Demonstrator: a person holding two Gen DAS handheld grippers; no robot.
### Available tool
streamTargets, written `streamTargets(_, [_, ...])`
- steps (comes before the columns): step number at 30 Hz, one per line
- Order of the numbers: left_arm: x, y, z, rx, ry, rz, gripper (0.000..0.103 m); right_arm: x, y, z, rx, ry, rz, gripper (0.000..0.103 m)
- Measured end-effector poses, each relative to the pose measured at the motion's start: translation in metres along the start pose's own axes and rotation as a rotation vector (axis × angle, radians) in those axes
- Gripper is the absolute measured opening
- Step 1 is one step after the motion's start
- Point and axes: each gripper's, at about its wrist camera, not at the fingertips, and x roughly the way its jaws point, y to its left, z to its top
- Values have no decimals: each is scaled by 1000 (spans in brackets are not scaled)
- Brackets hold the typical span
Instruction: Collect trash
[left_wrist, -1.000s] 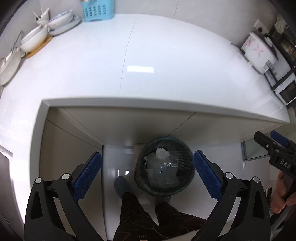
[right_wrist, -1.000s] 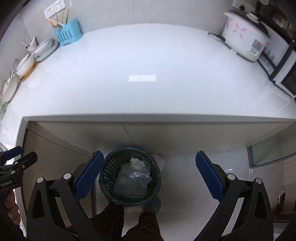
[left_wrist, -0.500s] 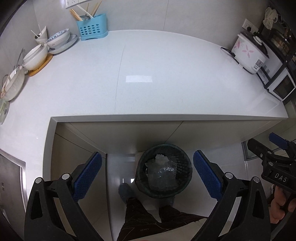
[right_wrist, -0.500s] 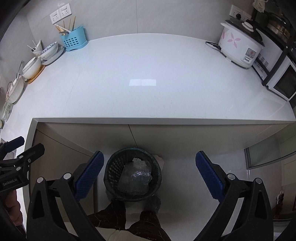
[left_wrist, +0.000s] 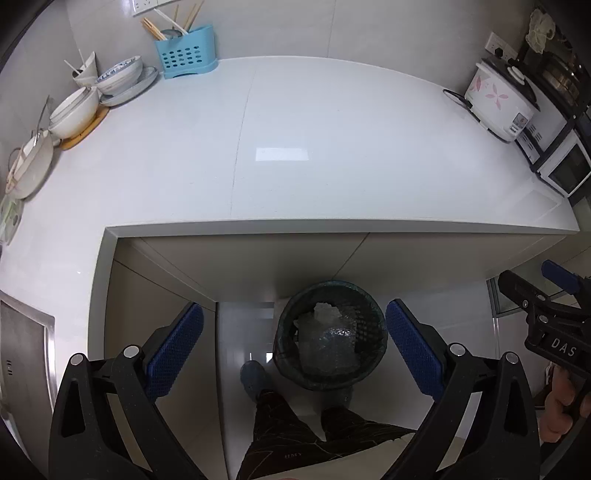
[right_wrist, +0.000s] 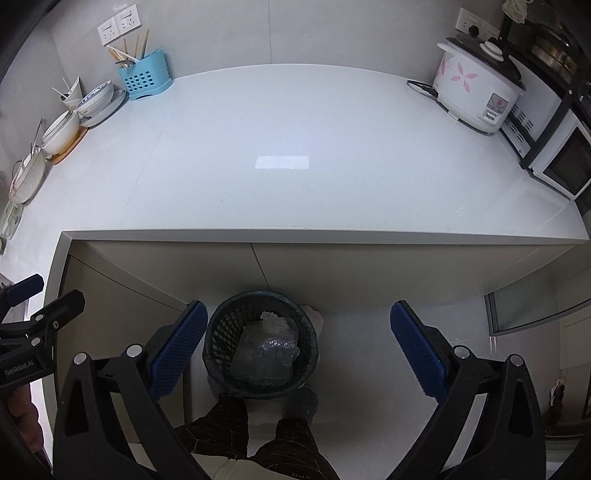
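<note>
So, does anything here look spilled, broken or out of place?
Nothing stands out. The trash basket stands upright on the floor with clear plastic inside, and both the left gripper and right gripper are open and empty.

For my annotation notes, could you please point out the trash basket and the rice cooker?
trash basket (right_wrist: 225, 325): right wrist view, inner mesh wall.
rice cooker (right_wrist: 469, 88): right wrist view, white flowered side.

Glossy white stone-like counter (right_wrist: 295, 155); dark plastic mesh bin (right_wrist: 221, 332) holding crinkled clear plastic wrap (right_wrist: 266, 354); perforated blue plastic utensil holder (right_wrist: 144, 78).
</note>
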Motion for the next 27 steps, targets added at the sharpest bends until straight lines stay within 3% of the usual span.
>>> streamTargets(27, [-2, -3, -1, 6, -1, -3, 97, -1, -3, 1, 1, 1, -6, 95])
